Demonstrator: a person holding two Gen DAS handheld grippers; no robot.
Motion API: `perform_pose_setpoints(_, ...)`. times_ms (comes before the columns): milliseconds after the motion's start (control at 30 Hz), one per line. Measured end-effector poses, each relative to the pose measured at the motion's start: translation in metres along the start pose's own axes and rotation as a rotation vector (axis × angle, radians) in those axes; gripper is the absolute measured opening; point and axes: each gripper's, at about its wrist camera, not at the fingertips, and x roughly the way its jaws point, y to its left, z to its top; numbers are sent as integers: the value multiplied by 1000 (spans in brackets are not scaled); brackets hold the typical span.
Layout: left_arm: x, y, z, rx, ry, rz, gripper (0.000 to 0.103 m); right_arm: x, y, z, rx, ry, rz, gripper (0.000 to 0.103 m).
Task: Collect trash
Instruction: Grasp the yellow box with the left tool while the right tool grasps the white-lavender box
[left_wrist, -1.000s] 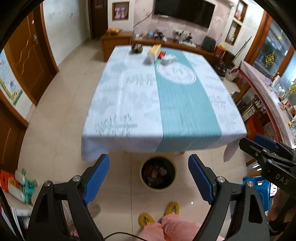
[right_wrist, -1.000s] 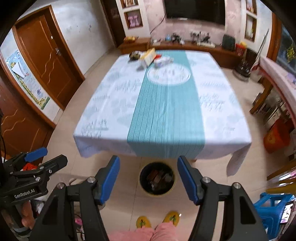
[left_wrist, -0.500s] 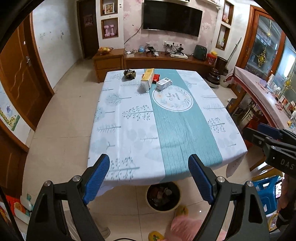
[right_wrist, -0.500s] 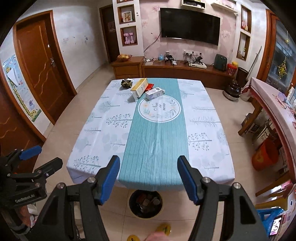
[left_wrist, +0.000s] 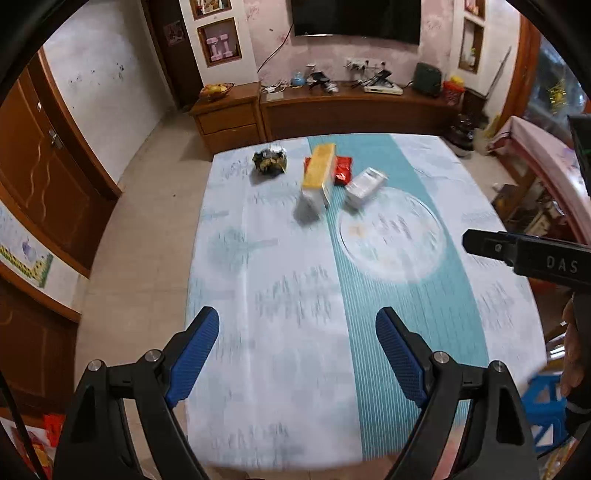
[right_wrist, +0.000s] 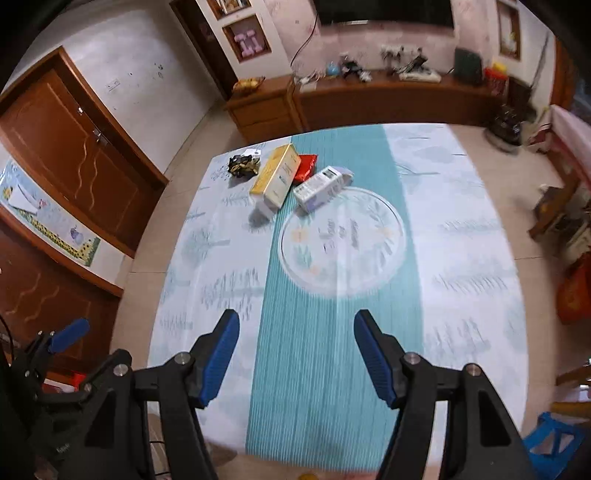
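Note:
Trash lies in a cluster at the far end of the table (left_wrist: 288, 295): a dark crumpled wrapper (left_wrist: 270, 161) (right_wrist: 243, 164), a yellow box (left_wrist: 318, 173) (right_wrist: 277, 175), a red packet (left_wrist: 343, 168) (right_wrist: 306, 166) and a white box (left_wrist: 365, 186) (right_wrist: 322, 186). My left gripper (left_wrist: 297, 350) is open and empty above the near half of the table. My right gripper (right_wrist: 297, 354) is open and empty too, above the teal runner. The right gripper shows at the right edge of the left wrist view (left_wrist: 524, 251).
The table carries a white and teal cloth with a round print (right_wrist: 341, 240). A wooden cabinet (left_wrist: 351, 107) stands against the far wall. A wooden door (right_wrist: 81, 155) is on the left. A blue stool (right_wrist: 550, 439) stands at the near right.
Both grippers have risen and moved forward over the table. The trash bin under the near table edge has dropped out of view. The trash pieces look closer.

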Motion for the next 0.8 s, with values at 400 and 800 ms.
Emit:
perform_pose_setpoints(400,145,-20,143,-94,137,12,86,156,-51,144,232,206,70,65)
perform_pose_setpoints(800,213,0,159,-160,239,32,86,249,-50,172,329,337,-26,64)
